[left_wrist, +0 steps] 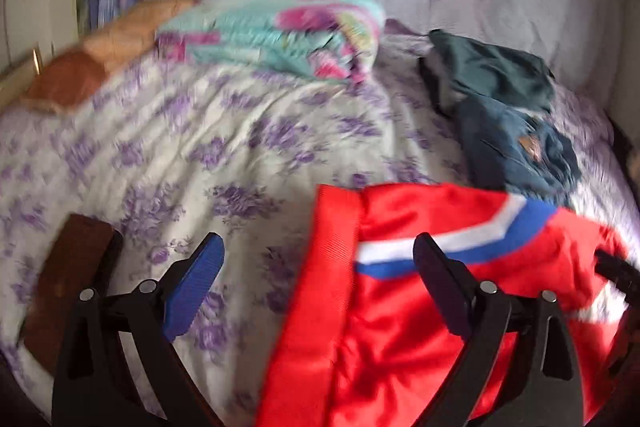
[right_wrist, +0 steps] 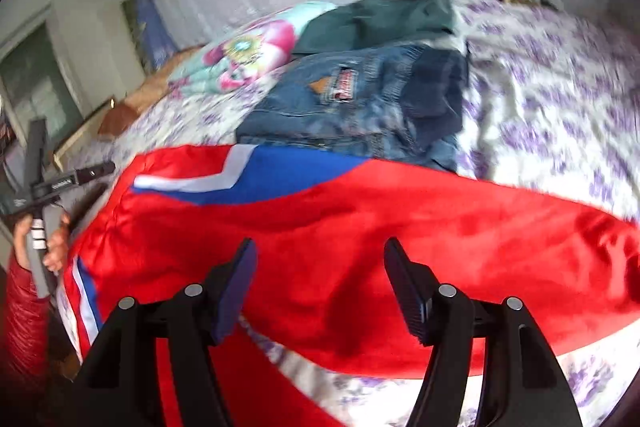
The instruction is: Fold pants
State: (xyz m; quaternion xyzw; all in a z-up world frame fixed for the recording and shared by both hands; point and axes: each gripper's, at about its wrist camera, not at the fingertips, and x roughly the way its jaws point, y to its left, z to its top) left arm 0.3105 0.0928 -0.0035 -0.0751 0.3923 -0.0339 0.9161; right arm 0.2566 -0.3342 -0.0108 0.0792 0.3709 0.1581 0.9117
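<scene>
Red pants [left_wrist: 420, 327] with a blue and white stripe lie on the bed, at the lower right of the left wrist view. My left gripper [left_wrist: 320, 267] stands wide open over their left edge, its blue-padded finger [left_wrist: 196, 287] above bare sheet and the other finger above the red cloth. The same red pants [right_wrist: 400, 227] spread across the right wrist view. My right gripper [right_wrist: 322, 267] hovers open over them, pads clear of the cloth. At the far left of that view a hand in a red sleeve holds the left gripper [right_wrist: 60, 183].
Folded blue jeans [right_wrist: 360, 99] with a dark green garment [right_wrist: 384, 15] behind them lie beyond the pants. A folded teal and pink blanket [left_wrist: 280, 31] and an orange-brown pillow [left_wrist: 100, 59] sit further back. The purple-flowered sheet [left_wrist: 180, 147] covers the bed. A brown board [left_wrist: 68, 287] lies at the bed's left edge.
</scene>
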